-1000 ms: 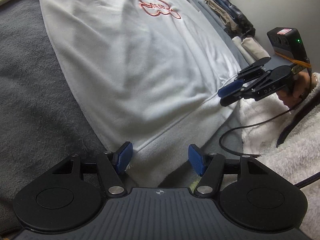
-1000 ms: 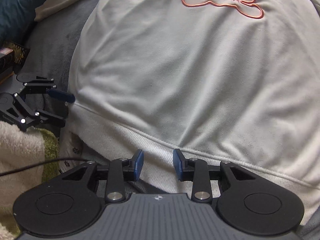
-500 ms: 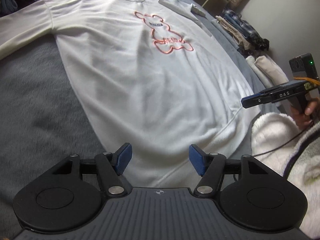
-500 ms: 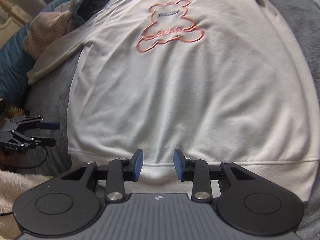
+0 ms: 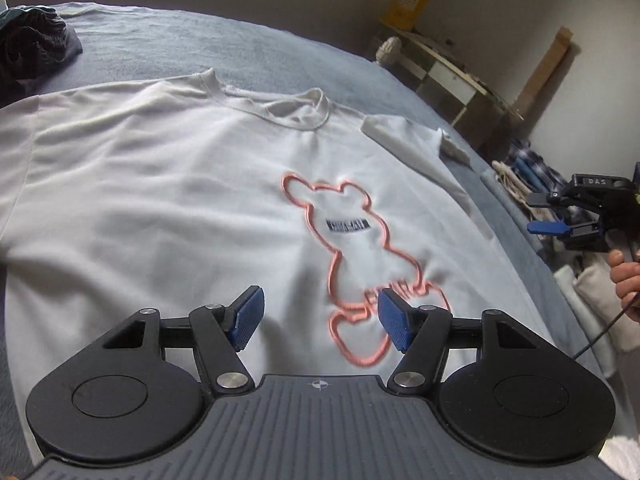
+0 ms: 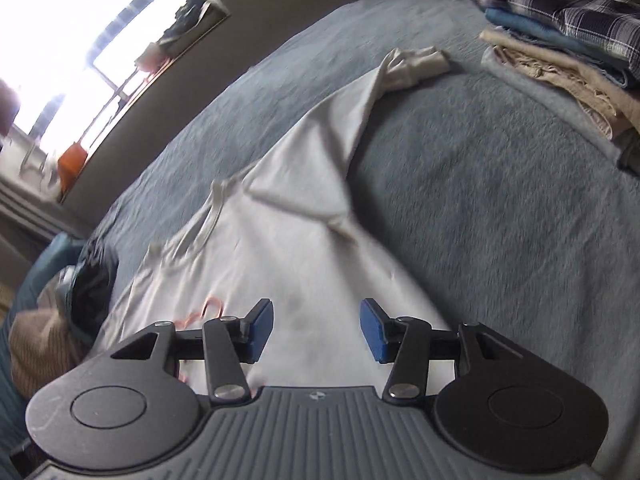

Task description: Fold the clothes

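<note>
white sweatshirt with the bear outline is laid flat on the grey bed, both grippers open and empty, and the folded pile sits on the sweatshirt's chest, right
Not quite. The folded pile sits on the grey bed beyond the sleeve, apart from the white sweatshirt, not on its chest; the right wrist view shows this. The rest holds: the sweatshirt lies flat, and the left gripper and right gripper are open and empty.

This is a bedroom in a home. A wide bed covered with a grey-blue blanket [image 6: 500, 200] fills both views, and a white sweatshirt [image 5: 160, 208] lies spread flat on it. At the bed's edge sits a stack of folded clothes [image 6: 568, 32], a plaid shirt on top, with a heap of dark unfolded garments [image 5: 32, 48] at the far corner. A bright window [image 6: 92, 40] is set in the wall, and a low cabinet [image 5: 452, 76] stands against another wall.
</note>
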Demonstrator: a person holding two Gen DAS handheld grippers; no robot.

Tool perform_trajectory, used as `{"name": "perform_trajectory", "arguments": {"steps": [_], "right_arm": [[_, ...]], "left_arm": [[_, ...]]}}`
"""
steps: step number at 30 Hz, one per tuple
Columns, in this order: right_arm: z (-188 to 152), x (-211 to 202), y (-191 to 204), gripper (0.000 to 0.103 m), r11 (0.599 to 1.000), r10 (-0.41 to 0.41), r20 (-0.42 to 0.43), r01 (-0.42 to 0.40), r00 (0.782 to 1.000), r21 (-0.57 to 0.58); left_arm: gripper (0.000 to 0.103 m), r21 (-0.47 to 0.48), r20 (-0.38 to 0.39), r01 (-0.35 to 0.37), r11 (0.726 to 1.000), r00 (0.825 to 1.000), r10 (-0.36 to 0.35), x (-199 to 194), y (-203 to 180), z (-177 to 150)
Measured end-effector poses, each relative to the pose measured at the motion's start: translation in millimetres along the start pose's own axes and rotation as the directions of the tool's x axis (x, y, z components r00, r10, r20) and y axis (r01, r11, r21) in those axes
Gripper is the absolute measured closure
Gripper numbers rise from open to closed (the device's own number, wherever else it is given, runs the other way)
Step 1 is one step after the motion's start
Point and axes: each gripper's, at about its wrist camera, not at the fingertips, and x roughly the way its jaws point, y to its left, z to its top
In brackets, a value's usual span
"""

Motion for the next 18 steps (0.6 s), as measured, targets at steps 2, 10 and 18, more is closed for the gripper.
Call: {"name": "perform_trajectory", "arguments": {"steps": [2,10,18], "right_arm": [[29,18,-15,0.052,0.997,-0.004,0.037,0.001,0.999,0.072],[128,81,-42,0.052,0.980,-0.055,0.191,0.016,0.980,0.198],[191,141,-45,0.052,0.975,-0.074,0.220,0.024,0.973,0.220]], "left_arm": [[0.040,-0.015,0.025,0.007,1.000,1.000,-0.007,11,5,4],[0.039,-0.001,0.149,0.037,0.999,0.988,-0.036,31,15,-9],[0.034,0.015,0.217,0.077,0.997,0.973,-0.079,34,20,-20]]}}
